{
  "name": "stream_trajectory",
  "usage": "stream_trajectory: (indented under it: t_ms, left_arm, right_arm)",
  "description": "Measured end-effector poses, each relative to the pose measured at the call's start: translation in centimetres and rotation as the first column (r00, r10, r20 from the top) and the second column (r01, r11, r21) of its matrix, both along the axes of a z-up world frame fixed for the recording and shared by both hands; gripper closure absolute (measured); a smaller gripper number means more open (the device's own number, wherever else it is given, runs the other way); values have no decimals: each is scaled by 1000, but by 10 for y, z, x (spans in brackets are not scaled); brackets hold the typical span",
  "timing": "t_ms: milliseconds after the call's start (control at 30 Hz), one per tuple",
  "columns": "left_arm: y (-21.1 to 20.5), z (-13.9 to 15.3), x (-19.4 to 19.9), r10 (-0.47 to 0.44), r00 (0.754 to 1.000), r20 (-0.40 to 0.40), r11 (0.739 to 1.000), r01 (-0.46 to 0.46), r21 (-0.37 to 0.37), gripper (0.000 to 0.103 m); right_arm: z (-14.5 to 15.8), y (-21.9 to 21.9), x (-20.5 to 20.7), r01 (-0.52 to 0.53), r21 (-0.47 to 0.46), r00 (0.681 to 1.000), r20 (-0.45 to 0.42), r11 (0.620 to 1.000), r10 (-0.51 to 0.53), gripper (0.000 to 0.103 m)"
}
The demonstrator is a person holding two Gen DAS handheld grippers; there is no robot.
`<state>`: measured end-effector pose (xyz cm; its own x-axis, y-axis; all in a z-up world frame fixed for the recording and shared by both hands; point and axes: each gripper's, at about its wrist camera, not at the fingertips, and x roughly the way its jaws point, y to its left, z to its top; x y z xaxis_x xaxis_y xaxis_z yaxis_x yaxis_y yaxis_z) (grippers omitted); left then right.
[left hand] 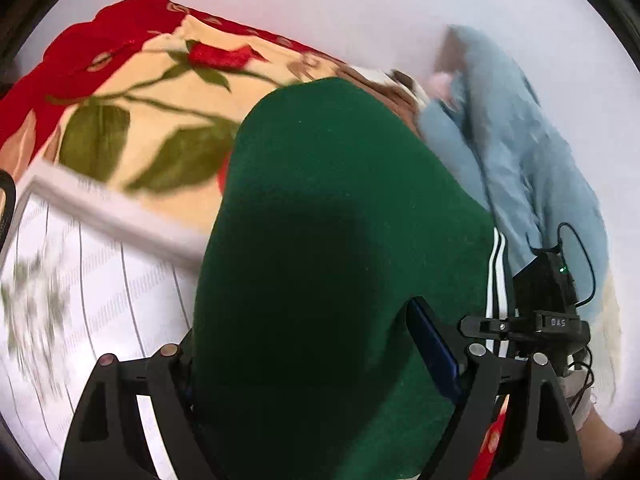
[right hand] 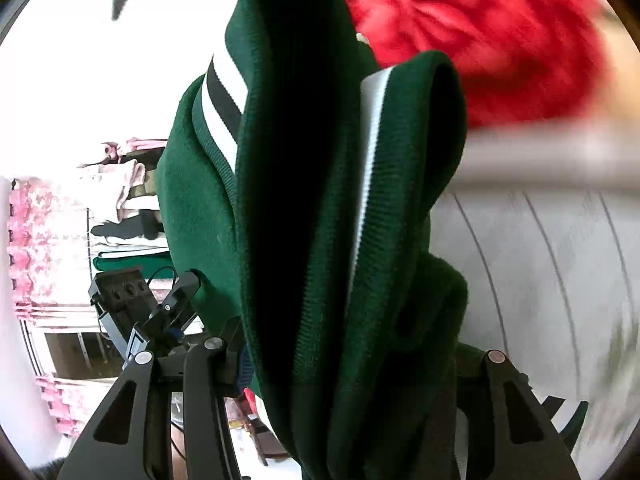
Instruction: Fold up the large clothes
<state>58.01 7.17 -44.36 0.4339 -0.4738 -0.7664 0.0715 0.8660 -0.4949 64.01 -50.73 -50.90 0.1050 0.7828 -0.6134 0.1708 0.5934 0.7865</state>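
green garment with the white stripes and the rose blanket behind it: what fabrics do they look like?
Dark green garment with white stripes: looks like a matte knit. Fine ribbing shows along its folded bands and a fuzzier, felt-like face on the body, so possibly wool or a cotton blend; the fibre can't be told.

Cream blanket with red roses and green leaves: seems a plush printed fleece with a soft, slightly sheened surface, though motion blur leaves that open.

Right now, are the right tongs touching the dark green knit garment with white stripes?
Touching. In the right wrist view the dark green knit garment bunches between the right tongs, pressed against both fingers.
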Motion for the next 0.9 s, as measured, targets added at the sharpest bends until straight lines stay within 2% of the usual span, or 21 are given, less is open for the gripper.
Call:
stream_trajectory:
  t_ms: [100,133,233,300,333,367,400,433,467,533,567,600,633,667,700,733,867,900]
  left_arm:
    - [7,-26,44,6,1000,-20,999,-5,45,19]
    - [9,-44,64,5,999,-44,998,-2,61,19]
    - [14,-88,96,6,993,-115,985,14,170,19]
    - [20,-105,102,-12,991,-137,984,36,176,15]
    - [20,-109,101,-27,990,-138,985,50,163,14]
    - [20,-109,100,-37,991,-130,983,59,173,14]
    - [17,-106,96,-46,992,-121,980,68,188,14]
    - [16,-105,93,-46,991,-123,977,70,200,14]
    - [14,-102,89,-38,991,-127,974,65,215,14]
    - [11,-91,79,-4,994,-108,962,33,269,14]
    - [8,-83,76,11,995,-95,952,18,307,14]
    - [6,-75,70,27,996,-79,938,2,345,13]
    - [4,-69,65,37,997,-65,928,-10,373,7]
    - [0,-57,53,51,998,-43,910,-29,414,2]
    - [-1,-47,45,63,998,-20,900,-48,433,2]
    - [0,-39,40,73,997,-1,892,-65,448,2]
    - [-4,13,0,114,992,56,859,-127,496,1]
    - [-4,26,-10,120,991,64,854,-136,503,1]
  right_arm:
    - [-16,8,86,-46,-21,999,-10,999,46,50]
    - [-26,10,113,-59,-39,998,-24,998,58,50]
    - [-56,12,169,-94,-157,994,-68,983,84,49]
    - [-76,3,188,-89,-217,992,-111,972,66,43]
    - [-82,0,189,-84,-233,990,-127,969,55,35]
    - [-85,-2,189,-90,-264,990,-131,960,57,21]
    - [-84,-1,187,-123,-352,989,-116,928,88,15]
    - [-79,7,184,-141,-419,989,-102,897,108,3]
    - [-76,11,179,-145,-463,989,-96,874,114,0]
    - [-62,13,168,-103,-544,995,-67,832,80,0]
    - [-53,15,159,-89,-597,996,-53,797,71,0]
    - [-45,17,152,-75,-645,997,-33,760,70,0]
    - [-33,22,140,-57,-708,997,-2,704,78,0]
    - [-24,43,118,-49,-746,996,12,664,86,0]
    - [-14,50,105,-36,-789,996,22,613,87,0]
    - [-5,57,90,-26,-813,996,31,581,89,0]
    - [37,77,38,13,-872,993,67,490,94,0]
    - [46,78,24,22,-877,993,75,481,91,0]
